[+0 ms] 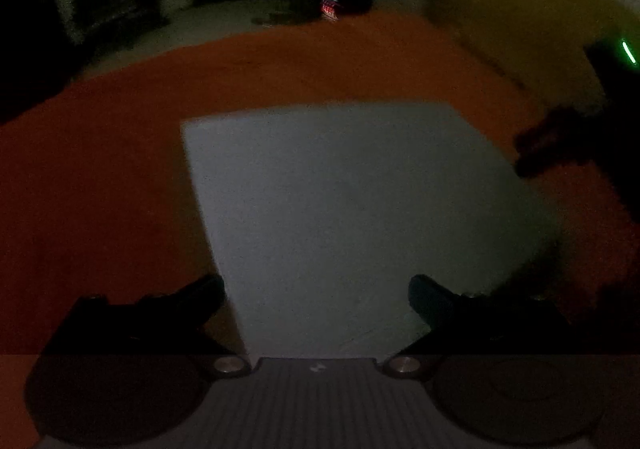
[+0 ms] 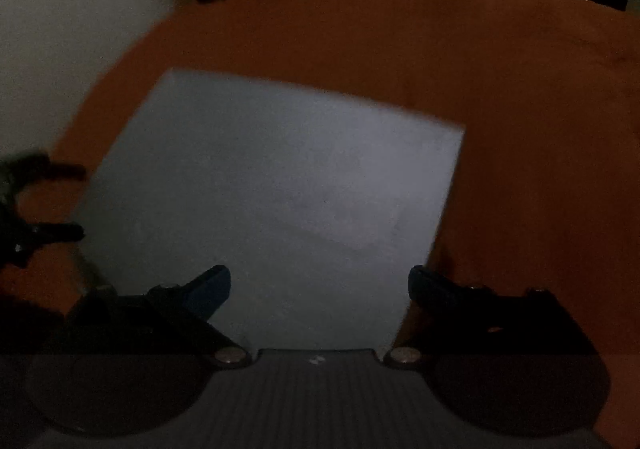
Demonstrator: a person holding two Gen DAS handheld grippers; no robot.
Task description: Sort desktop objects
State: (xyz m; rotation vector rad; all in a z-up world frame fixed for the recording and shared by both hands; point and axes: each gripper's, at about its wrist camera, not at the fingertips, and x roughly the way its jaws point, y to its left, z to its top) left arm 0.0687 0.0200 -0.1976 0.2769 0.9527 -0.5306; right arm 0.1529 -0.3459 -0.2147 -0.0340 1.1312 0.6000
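**Both hand-held grippers spread wide over a pale sheet**

Nearest the left wrist camera, the left hand-held gripper stood with its jaws wide apart and empty, hanging over the near edge of a pale grey sheet. That sheet lay flat on the orange worktop. From the right wrist camera, the right hand-held gripper was likewise spread wide, holding nothing, above the same sheet, with the orange worktop around it. Dim light and blur hid finer detail; no other desktop objects could be made out on the worktop.
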